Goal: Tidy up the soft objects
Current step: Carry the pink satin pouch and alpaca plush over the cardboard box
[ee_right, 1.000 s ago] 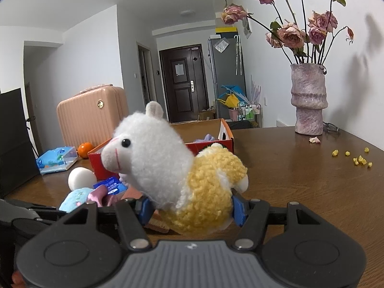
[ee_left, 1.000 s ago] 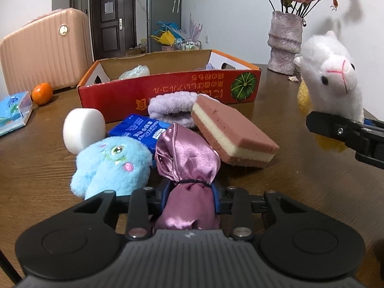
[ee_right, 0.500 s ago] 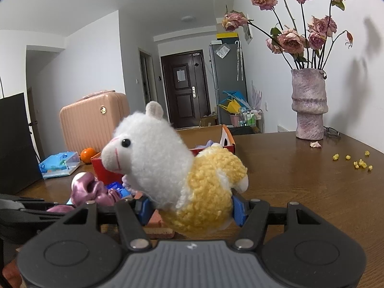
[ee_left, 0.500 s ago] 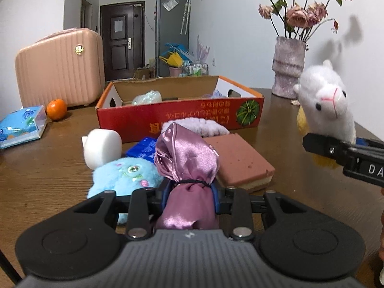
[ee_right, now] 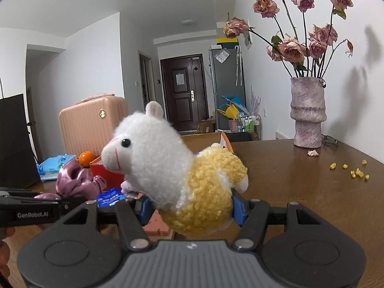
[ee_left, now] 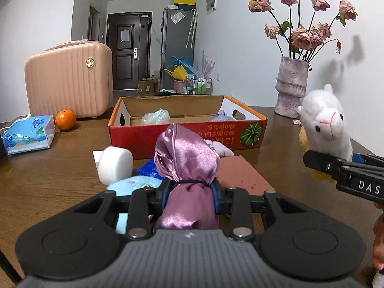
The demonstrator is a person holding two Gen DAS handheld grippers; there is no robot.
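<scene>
My left gripper [ee_left: 190, 193] is shut on a pink satin pouch [ee_left: 186, 158] tied with a black band, held above the table. My right gripper [ee_right: 192, 210] is shut on a white and yellow alpaca plush [ee_right: 172, 168], also lifted; that plush [ee_left: 324, 124] shows at the right of the left wrist view. Beyond the pouch stands an open red cardboard box [ee_left: 187, 136] with a few soft items inside. On the table before it lie a white foam roll [ee_left: 115, 165], a blue plush [ee_left: 134, 186], a blue packet [ee_left: 148, 169], a lilac fluffy item [ee_left: 222, 150] and a pink sponge block [ee_left: 242, 176].
A vase of dried roses [ee_right: 307, 112] stands at the back right, with yellow crumbs [ee_right: 355, 171] on the wooden table [ee_right: 300, 192] near it. At the left are a pink suitcase [ee_left: 69, 84], an orange [ee_left: 65, 119] and a tissue pack [ee_left: 28, 134].
My left gripper has risen with the satin pouch and tipped upward, so the box and room sit lower in its view. The right gripper has kept still with the alpaca.
</scene>
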